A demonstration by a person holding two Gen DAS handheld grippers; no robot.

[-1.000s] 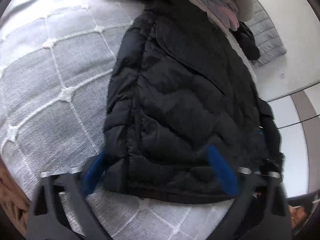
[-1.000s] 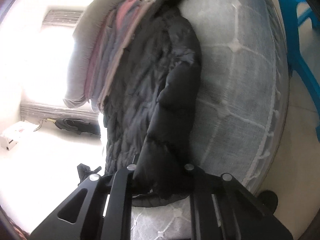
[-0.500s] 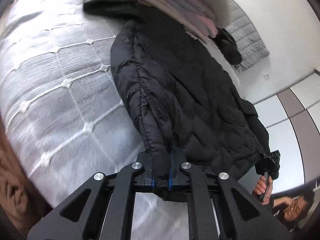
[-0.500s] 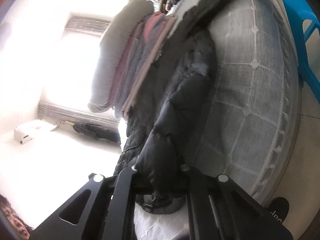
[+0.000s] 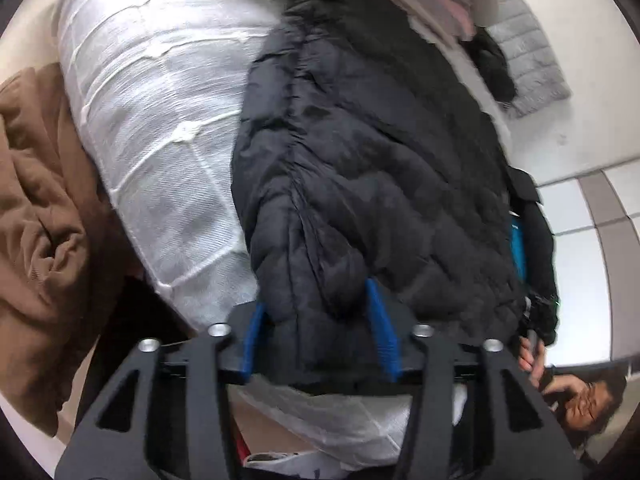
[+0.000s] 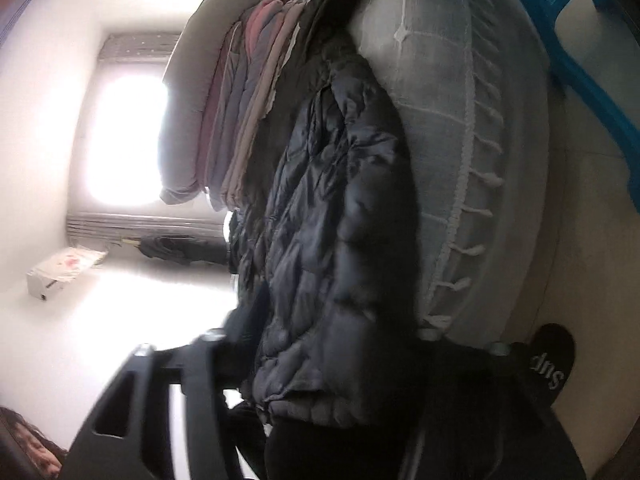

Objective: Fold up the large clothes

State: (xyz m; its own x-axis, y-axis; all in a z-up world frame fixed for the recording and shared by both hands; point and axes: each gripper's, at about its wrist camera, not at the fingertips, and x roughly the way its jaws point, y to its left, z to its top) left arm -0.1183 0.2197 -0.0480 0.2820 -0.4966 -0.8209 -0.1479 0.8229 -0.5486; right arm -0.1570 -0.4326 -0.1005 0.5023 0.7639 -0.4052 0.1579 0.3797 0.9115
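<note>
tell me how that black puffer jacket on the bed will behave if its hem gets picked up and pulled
The black puffer jacket is probably floppy: it creases and drapes over the mattress. Its puffy quilting suggests it is light for its bulk and would spring back from a fold. The shell looks shiny, so it may slip between the pads.

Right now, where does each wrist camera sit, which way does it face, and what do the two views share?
Left wrist: on the left gripper, angled steeply down at the black puffer jacket on the white quilted bed; its blue pads flank the hem, jaws opening.
Right wrist: on the right gripper, looking along the bed's edge toward a bright window; its blurred jaws are opening around the jacket's hem.
Shared: the jacket, the bed and the stack of folded clothes.
</note>
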